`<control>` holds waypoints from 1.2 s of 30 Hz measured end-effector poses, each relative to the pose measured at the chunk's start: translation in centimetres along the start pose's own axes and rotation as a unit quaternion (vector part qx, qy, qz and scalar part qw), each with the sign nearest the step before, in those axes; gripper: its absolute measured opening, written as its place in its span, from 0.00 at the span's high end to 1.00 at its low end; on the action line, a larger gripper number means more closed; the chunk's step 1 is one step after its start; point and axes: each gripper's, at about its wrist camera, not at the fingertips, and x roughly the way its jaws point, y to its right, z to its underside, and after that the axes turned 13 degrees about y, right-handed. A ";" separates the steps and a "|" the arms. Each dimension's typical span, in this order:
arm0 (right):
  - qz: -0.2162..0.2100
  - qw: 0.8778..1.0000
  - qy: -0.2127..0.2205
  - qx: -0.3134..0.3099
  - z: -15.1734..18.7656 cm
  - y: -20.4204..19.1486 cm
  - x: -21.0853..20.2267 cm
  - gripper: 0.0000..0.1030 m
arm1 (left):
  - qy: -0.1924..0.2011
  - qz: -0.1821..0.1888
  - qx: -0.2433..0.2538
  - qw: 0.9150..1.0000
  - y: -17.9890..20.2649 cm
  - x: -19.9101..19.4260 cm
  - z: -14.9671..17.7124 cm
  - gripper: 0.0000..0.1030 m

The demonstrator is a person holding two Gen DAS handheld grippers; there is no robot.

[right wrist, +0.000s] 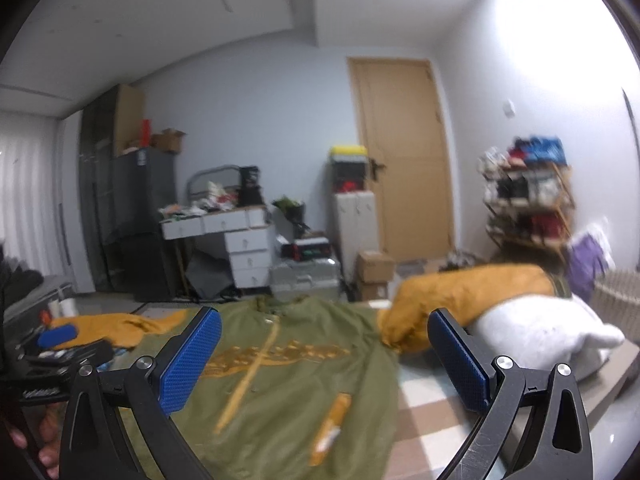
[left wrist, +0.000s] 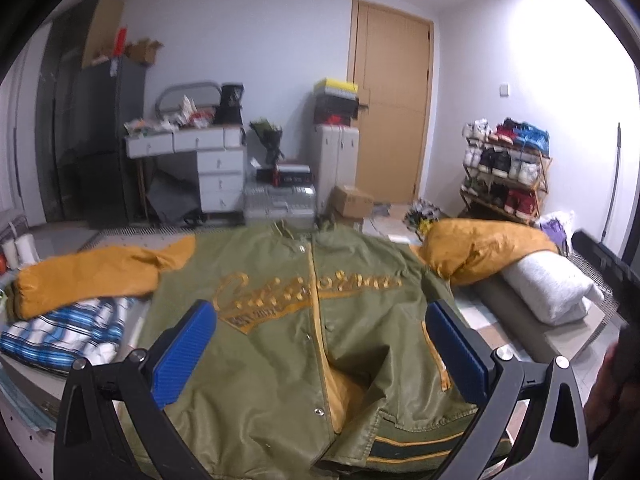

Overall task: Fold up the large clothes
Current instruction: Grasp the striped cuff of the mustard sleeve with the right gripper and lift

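Observation:
An olive green bomber jacket (left wrist: pixel 288 312) with mustard sleeves and gold script on the chest lies face up and spread on the table. Its left sleeve (left wrist: pixel 96 276) stretches out flat; its right sleeve (left wrist: pixel 484 248) is bunched up over a folded white garment (left wrist: pixel 552 284). My left gripper (left wrist: pixel 320 344) hovers open above the jacket's lower front, blue pads wide apart, nothing between them. In the right wrist view the jacket (right wrist: pixel 288 368) lies below my right gripper (right wrist: pixel 324 356), which is open and empty too. The left gripper's blue pad (right wrist: pixel 56 336) shows at the far left.
A blue striped folded garment (left wrist: pixel 64 336) lies on the table left of the jacket. Behind the table stand a white drawer desk (left wrist: pixel 216 164), boxes (left wrist: pixel 352 200), a wooden door (left wrist: pixel 392 104) and a shoe rack (left wrist: pixel 508 168). A person's hand (right wrist: pixel 44 440) shows at lower left.

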 end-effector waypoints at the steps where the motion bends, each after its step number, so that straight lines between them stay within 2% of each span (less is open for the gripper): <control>1: 0.012 1.000 -0.008 0.006 0.0 1.5 0.9 0.00 | -0.010 0.006 -0.004 1.000 -0.2 0.6 0.4 0.01; 4: 0.057 0.997 -0.037 0.032 0.1 7.2 3.9 0.00 | -0.043 0.032 -0.024 0.998 -0.7 2.8 1.8 0.01; 6: 0.084 0.992 -0.060 0.070 0.4 11.5 5.3 0.00 | -0.070 0.037 -0.034 0.996 -1.0 4.4 2.7 0.01; 8: 0.106 0.984 -0.085 0.114 0.6 16.4 7.0 0.00 | -0.093 0.040 -0.038 0.994 -1.1 5.7 3.4 0.01; 10: 0.134 0.971 -0.124 0.154 0.8 21.0 8.7 0.00 | -0.112 0.037 -0.040 0.992 -1.3 6.6 4.0 0.01; 12: 0.156 0.960 -0.138 0.187 0.5 25.4 10.1 0.00 | -0.125 0.035 -0.039 0.991 -1.5 7.3 4.4 0.01; 16: 0.192 0.945 -0.158 0.210 -0.2 31.9 12.8 0.00 | -0.145 0.030 -0.040 0.988 -1.5 8.3 5.0 0.01; 19: 0.204 0.922 -0.190 0.270 0.4 36.1 15.5 0.01 | -0.164 0.035 -0.037 0.985 -1.6 8.9 5.4 0.01; 20: 0.204 0.908 -0.198 0.307 0.9 37.3 16.3 0.02 | -0.170 0.035 -0.033 0.984 -1.9 9.2 5.6 0.01; 22: 0.185 0.872 -0.247 0.380 2.6 39.4 18.5 0.02 | -0.177 0.033 -0.028 0.983 -1.8 9.2 5.7 0.01; 24: 0.194 0.850 -0.276 0.405 3.6 40.9 20.1 0.03 | -0.179 0.028 -0.019 0.983 -1.9 9.2 5.8 0.01; 28: 0.237 0.834 -0.271 0.418 4.1 43.2 21.5 0.04 | -0.185 0.020 -0.015 0.982 -2.0 9.3 6.0 0.01; 29: 0.248 0.830 -0.272 0.419 4.3 43.4 21.7 0.08 | -0.186 0.017 -0.013 0.982 -2.1 9.3 6.0 0.01; 31: 0.278 0.823 -0.279 0.409 4.5 44.0 22.8 0.23 | -0.188 0.014 -0.008 0.982 -2.2 9.3 6.0 0.01; 32: 0.286 0.824 -0.279 0.400 4.4 44.1 23.1 0.35 | -0.189 0.014 -0.006 0.982 -2.2 9.3 6.0 0.01; 34: 0.301 0.840 -0.264 0.367 3.2 43.6 23.5 0.47 | -0.189 0.012 -0.003 0.982 -2.4 9.4 5.9 0.01; 35: 0.305 0.851 -0.249 0.348 2.4 43.0 23.4 0.66 | -0.188 0.012 -0.003 0.982 -2.5 9.4 5.8 0.01; 36: 0.308 0.861 -0.240 0.325 1.5 42.2 23.3 0.80 | -0.188 0.012 -0.002 0.982 -2.7 9.7 5.6 0.01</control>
